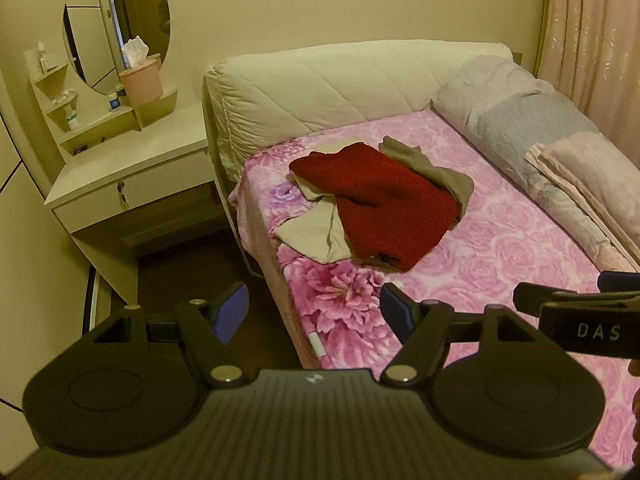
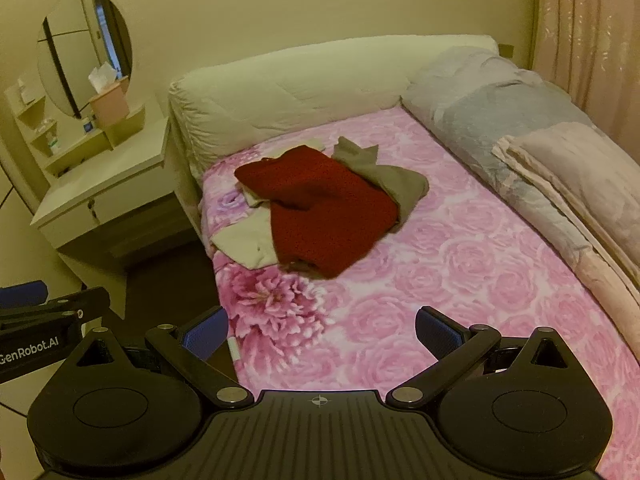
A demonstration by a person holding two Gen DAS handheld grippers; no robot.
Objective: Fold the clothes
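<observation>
Clothes lie in a loose heap at the centre of both wrist views: a dark red knitted garment (image 1: 380,212) on top, a cream fabric piece (image 1: 312,236) poking out beneath it toward the lower left, and an olive-grey cloth (image 1: 432,168) trailing out toward the upper right. Nothing in the heap looks folded yet, so I judge the task to be at its very beginning, in the approach before a first grasp.

The left gripper (image 1: 312,312) fills the bottom of its own frame with its blue-padded jaws spread apart and nothing between them, hovering above the near bed edge, well apart from the heap. The right gripper (image 2: 322,334) sits likewise at the bottom of its frame, jaws released wide and empty, over the sheet.

The next move probably calls for carrying both grippers up the frame to the red garment, pinching it at two separated spots along an edge, and lifting it clear of the other pieces so it can be spread flat.

The working surface is a bed covered by a pink rose-print sheet (image 1: 500,248), soft and likely to give under pressure. A cream quilted headboard (image 1: 320,88) crosses the upper middle, rolled grey and pink bedding (image 1: 520,128) lines the right side, a white dressing table with an oval mirror (image 1: 132,168) stands at upper left, and a pink curtain (image 1: 592,32) hangs at upper right.
</observation>
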